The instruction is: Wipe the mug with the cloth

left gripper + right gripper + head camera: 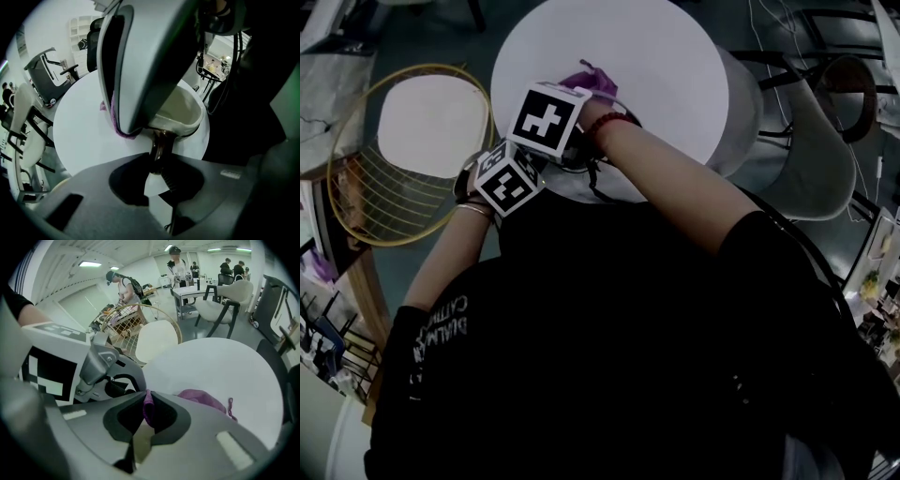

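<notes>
A cream mug (183, 111) with a brown handle (158, 144) is at the near-left edge of the round white table (647, 66). My left gripper (159, 157) is shut on that handle. My right gripper (149, 405) is shut on a fold of the purple cloth (204, 399) and sits right over the mug, its body filling the middle of the left gripper view. The cloth (117, 127) hangs at the mug's rim, and a corner (592, 81) shows past the right marker cube (548, 117). In the head view both cubes and the hands hide the mug.
A yellow wire-frame chair (356, 178) with a white seat stands left of the table. A white chair (811, 150) is at the right. Several people (123, 287) stand at desks in the background. A black machine (49, 77) is beyond the table.
</notes>
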A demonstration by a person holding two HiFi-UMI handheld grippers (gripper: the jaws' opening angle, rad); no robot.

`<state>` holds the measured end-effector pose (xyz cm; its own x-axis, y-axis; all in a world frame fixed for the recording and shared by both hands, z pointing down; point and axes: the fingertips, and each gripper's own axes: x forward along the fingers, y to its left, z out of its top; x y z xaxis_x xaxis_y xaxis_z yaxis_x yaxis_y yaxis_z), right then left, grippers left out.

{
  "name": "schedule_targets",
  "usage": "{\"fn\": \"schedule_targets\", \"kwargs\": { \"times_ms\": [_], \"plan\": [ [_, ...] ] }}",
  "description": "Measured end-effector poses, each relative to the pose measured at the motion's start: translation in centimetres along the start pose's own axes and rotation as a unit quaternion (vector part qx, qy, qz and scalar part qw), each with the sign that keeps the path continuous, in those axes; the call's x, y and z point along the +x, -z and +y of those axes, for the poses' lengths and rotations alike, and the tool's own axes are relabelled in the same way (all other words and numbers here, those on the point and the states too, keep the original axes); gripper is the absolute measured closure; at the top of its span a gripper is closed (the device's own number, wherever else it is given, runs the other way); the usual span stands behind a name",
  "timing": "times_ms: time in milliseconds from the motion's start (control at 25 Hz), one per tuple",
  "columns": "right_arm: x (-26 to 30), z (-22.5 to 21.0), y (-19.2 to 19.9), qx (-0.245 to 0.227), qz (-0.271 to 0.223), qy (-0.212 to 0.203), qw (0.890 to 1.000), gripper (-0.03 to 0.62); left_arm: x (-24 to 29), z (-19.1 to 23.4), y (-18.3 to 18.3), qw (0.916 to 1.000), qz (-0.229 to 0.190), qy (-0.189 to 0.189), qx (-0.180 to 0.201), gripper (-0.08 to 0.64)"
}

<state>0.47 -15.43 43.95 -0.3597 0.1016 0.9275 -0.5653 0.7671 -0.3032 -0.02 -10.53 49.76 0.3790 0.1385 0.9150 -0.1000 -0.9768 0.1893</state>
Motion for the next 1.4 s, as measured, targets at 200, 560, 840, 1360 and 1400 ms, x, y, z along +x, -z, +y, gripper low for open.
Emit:
{"fn": "schedule_targets", "kwargs": {
  "times_ms": [200, 560, 840, 1360, 1400],
  "plan": [
    [-0.6, -1.1, 0.0, 0.030, -0.034, 0.000, 0.999, 0.569, -0.2, 0.0, -0.5, 0.9999, 0.002, -0.006, -0.011, 0.492],
    [-1.6, -2.7, 0.8, 0.096, -0.088, 0.009, 0.991, 0.569, 0.0, 0.1, -0.3, 0.9993, -0.002, -0.018, -0.032, 0.489],
    [-2.7, -4.2, 2.4, 0.141, -0.112, 0.032, 0.983, 0.569, -0.2, 0.1, -0.2, 0.9988, -0.004, -0.029, -0.040, 0.488],
    [-4.1, -4.3, 6.0, 0.240, -0.180, 0.040, 0.953, 0.569, -0.3, 0.2, -0.1, 0.9968, -0.003, -0.054, -0.059, 0.485],
    [-4.1, -4.2, 6.2, 0.247, -0.185, 0.039, 0.950, 0.569, -0.3, 0.1, 0.0, 0.9965, -0.003, -0.057, -0.061, 0.483]
  ]
}}
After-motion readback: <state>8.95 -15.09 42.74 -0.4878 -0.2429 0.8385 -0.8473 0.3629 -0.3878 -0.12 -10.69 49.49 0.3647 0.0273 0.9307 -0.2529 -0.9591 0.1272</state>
